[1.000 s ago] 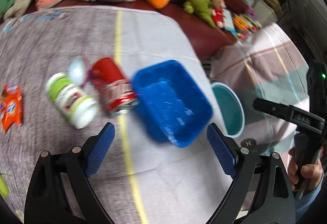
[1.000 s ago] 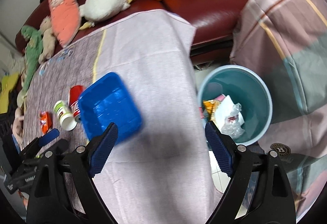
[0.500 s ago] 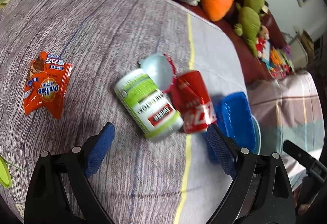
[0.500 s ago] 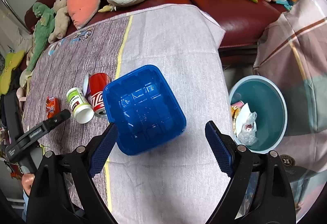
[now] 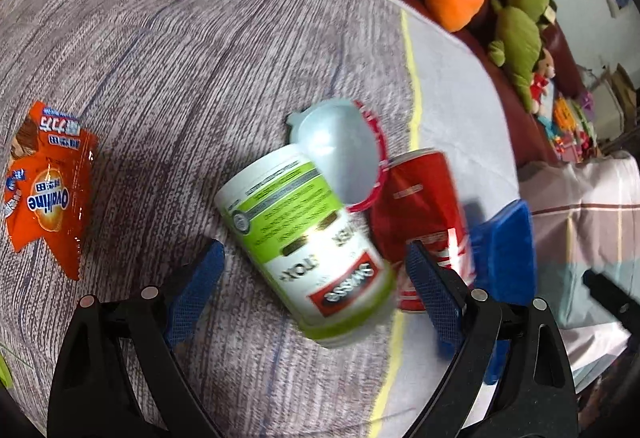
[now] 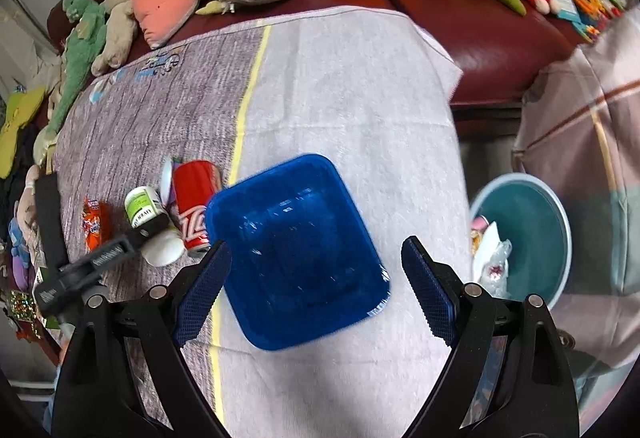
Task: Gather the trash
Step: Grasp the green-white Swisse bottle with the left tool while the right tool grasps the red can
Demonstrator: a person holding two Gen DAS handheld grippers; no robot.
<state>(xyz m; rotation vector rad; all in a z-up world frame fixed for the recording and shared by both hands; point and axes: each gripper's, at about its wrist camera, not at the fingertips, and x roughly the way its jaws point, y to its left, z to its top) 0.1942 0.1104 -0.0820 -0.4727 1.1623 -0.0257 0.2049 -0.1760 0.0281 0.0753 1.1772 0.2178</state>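
Both hand-held grippers, left gripper (image 5: 314, 286) and right gripper (image 6: 316, 288), are spread wide and empty: the left hangs over a white-and-green bottle (image 5: 308, 246) lying against a red can (image 5: 420, 214), the right over a blue tray (image 6: 296, 250) near the teal bin (image 6: 528, 238).

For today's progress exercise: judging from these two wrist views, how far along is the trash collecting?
Done: some wrappers already lie in the teal bin. In hand: nothing; the left gripper stands open over the green-labelled bottle, and the right gripper open above the blue tray. Left: the bottle, red can, white lid and orange packet on the table.
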